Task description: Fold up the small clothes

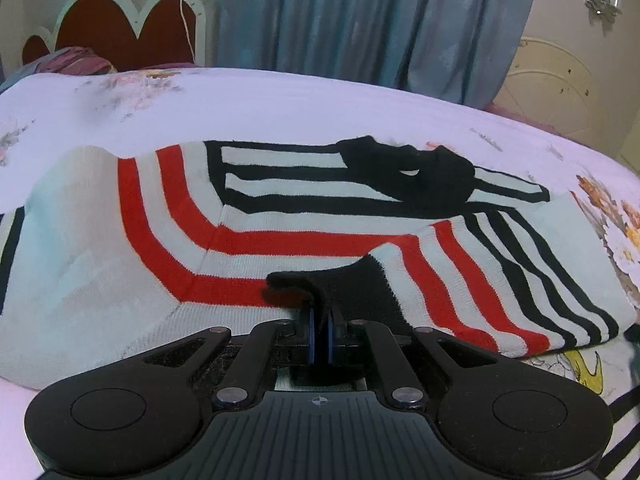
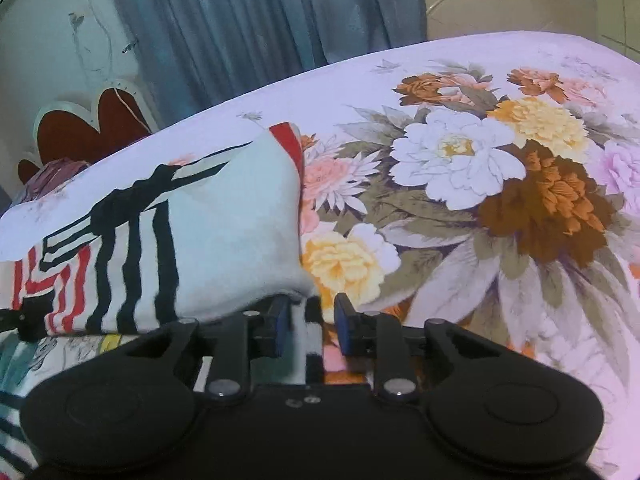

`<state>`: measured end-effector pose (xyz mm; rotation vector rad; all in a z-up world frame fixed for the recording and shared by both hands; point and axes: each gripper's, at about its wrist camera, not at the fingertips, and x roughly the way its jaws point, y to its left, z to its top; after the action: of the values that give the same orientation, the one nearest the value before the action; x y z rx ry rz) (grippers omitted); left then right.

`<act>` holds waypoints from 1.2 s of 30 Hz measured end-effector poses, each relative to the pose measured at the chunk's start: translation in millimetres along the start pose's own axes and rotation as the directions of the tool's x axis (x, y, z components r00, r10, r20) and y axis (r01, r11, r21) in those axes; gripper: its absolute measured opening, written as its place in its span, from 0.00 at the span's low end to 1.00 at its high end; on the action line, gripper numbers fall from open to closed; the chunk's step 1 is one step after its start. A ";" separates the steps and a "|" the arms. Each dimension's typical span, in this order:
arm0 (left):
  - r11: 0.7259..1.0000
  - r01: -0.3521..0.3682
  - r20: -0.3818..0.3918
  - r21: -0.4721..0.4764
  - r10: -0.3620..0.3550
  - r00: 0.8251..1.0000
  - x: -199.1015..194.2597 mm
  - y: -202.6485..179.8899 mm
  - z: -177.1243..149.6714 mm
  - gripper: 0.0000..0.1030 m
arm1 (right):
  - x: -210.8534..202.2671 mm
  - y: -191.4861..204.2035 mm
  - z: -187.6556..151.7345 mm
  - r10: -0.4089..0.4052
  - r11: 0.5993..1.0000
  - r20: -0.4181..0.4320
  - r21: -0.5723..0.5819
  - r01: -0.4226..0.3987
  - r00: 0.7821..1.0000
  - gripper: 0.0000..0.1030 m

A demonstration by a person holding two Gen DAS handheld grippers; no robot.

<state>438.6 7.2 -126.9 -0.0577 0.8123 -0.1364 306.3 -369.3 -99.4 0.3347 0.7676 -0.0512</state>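
Pinching the black cuff (image 1: pixel 320 284) of the striped sweater (image 1: pixel 248 236), the left gripper (image 1: pixel 320 334) has its blue pads pressed together on the cloth

The sweater (pale, with red and black stripes) lies spread on the floral bedsheet (image 2: pixel 460 168), one sleeve folded over the body. The right gripper (image 2: pixel 310 326) has its fingers (image 2: pixel 346 320) apart, at the sweater's pale edge (image 2: pixel 240 220); a striped bit of cloth shows between them, but whether they touch it I cannot tell. Behind the bed hangs a blue curtain (image 1: pixel 360 20)
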 end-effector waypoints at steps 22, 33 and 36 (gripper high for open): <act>0.995 -0.006 0.011 -0.096 0.007 1.000 8.9 5.2 10.9 0.05 | 76.5 -20.7 112.7 0.185 0.972 0.083 0.129 -0.194 0.979 0.33; 0.997 -0.069 0.050 0.018 0.068 0.996 11.3 -6.4 2.7 0.05 | 110.2 -9.9 101.7 0.097 0.994 0.005 0.047 -0.097 0.995 0.08; 0.999 -0.046 0.048 -0.003 0.046 0.998 10.7 -0.3 4.1 0.05 | 105.8 -8.0 101.5 0.078 0.996 -0.004 0.033 -0.078 0.997 0.06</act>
<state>448.9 5.3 -131.8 -0.0440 0.7650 -0.0900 449.6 -400.9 -106.6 0.3961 0.7593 0.0103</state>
